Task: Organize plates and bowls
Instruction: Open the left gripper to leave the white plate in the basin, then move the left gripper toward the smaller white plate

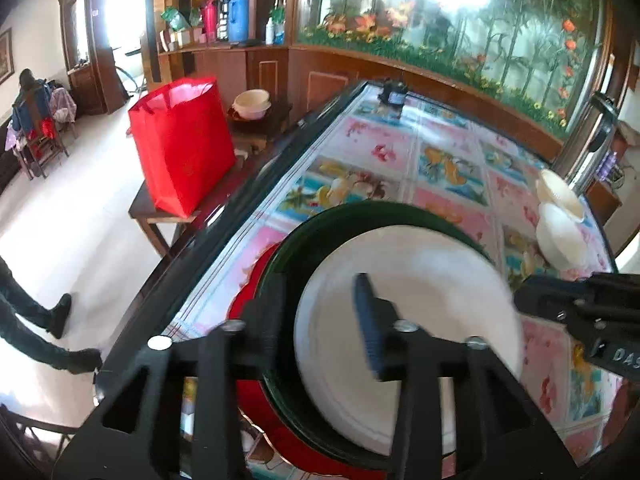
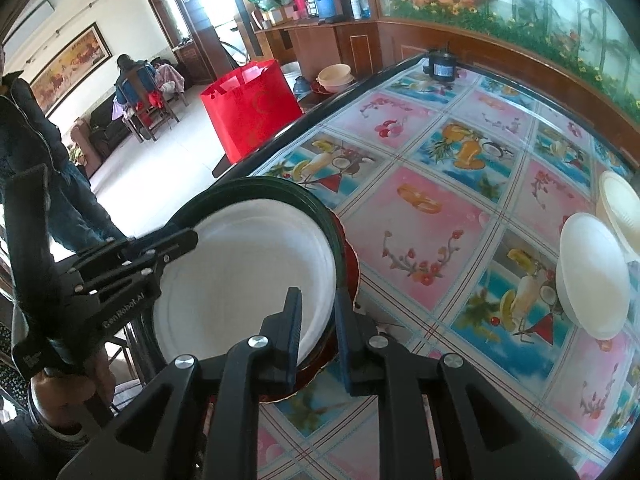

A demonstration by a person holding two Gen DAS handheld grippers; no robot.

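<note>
Red bag (image 1: 182,144) stands on a low side table beyond the left edge of the surface (image 1: 400,152), which carries a tiled fruit-pattern cover.

Plate stack: near the left front edge of the surface lies a red plate (image 1: 244,300), a dark green plate (image 1: 316,224) on top of it, and a white plate (image 1: 420,280) uppermost, set toward the right side of the green one.

Left tool (image 1: 324,320): fingers are spread apart, one on each side of the green plate's left rim, the inner blue pad (image 1: 370,320) over the white plate. Whether either pad touches a plate cannot be told. In the right wrist view the left tool (image 2: 176,236) reaches the stack from the left, its tip at the white plate's rim.

Right tool (image 2: 318,320): fingers stand a narrow gap apart, straddling the right edge of the stack; the left pad (image 2: 294,320) overlaps the white plate (image 2: 248,272), the other sits outside the green plate (image 2: 316,204) and red plate (image 2: 352,268). Firm clamping cannot be confirmed.

Right side of the surface: two white bowls (image 2: 592,276) lie tilted, touching each other, well apart from the stack.
</note>
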